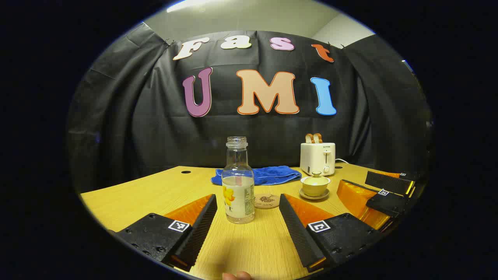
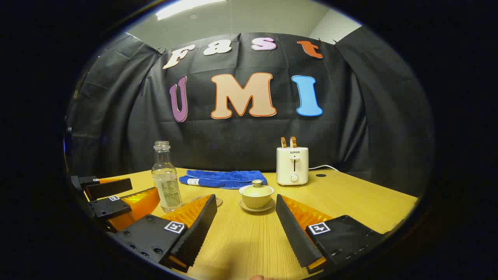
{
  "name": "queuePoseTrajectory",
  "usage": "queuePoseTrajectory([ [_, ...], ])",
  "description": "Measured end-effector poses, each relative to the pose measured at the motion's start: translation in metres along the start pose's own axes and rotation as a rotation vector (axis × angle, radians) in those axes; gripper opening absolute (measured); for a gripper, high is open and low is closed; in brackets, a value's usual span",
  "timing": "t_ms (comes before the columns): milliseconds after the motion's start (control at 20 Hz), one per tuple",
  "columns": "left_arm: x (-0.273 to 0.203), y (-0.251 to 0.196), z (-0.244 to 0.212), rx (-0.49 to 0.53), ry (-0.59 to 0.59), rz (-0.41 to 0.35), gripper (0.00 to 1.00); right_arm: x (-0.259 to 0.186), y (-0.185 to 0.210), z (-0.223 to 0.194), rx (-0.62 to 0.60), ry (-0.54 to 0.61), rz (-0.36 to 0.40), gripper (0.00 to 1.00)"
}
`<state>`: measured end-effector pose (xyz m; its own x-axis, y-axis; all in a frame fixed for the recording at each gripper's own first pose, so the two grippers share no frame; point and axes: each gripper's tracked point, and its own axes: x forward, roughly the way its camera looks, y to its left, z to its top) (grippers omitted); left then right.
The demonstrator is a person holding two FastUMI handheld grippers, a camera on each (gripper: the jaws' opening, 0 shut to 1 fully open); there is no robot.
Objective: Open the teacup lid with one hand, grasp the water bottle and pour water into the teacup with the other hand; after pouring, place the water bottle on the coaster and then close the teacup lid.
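The water bottle (image 1: 238, 182), uncapped and part full, is framed between the wide-open, empty left gripper (image 1: 247, 217); slippery glass is best taken at the labelled body. Right of it, the fragile lidded teacup (image 2: 256, 195) is faced by the wide-open, empty right gripper (image 2: 246, 219).

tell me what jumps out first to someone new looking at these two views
The clear water bottle stands uncapped, centred between the open left gripper fingers. Right of it, the lidded teacup on its saucer sits ahead of the open right gripper. Behind them, a white toaster holds two slices beside a blue cloth.
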<state>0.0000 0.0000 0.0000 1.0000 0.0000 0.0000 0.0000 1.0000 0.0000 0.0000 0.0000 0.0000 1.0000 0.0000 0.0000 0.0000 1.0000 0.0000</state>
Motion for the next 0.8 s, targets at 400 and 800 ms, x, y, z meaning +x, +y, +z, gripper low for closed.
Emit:
queuePoseTrajectory([
  [400,-0.0001,-0.0002,0.0004,-0.001,-0.001,0.001,0.94,0.0002,-0.0002,0.0001,0.0,0.0,0.0,0.98],
  [800,-0.0005,-0.0007,0.0007,0.0,-0.001,0.001,0.94,0.0002,-0.0003,0.0005,0.0,0.0,0.0,0.94],
])
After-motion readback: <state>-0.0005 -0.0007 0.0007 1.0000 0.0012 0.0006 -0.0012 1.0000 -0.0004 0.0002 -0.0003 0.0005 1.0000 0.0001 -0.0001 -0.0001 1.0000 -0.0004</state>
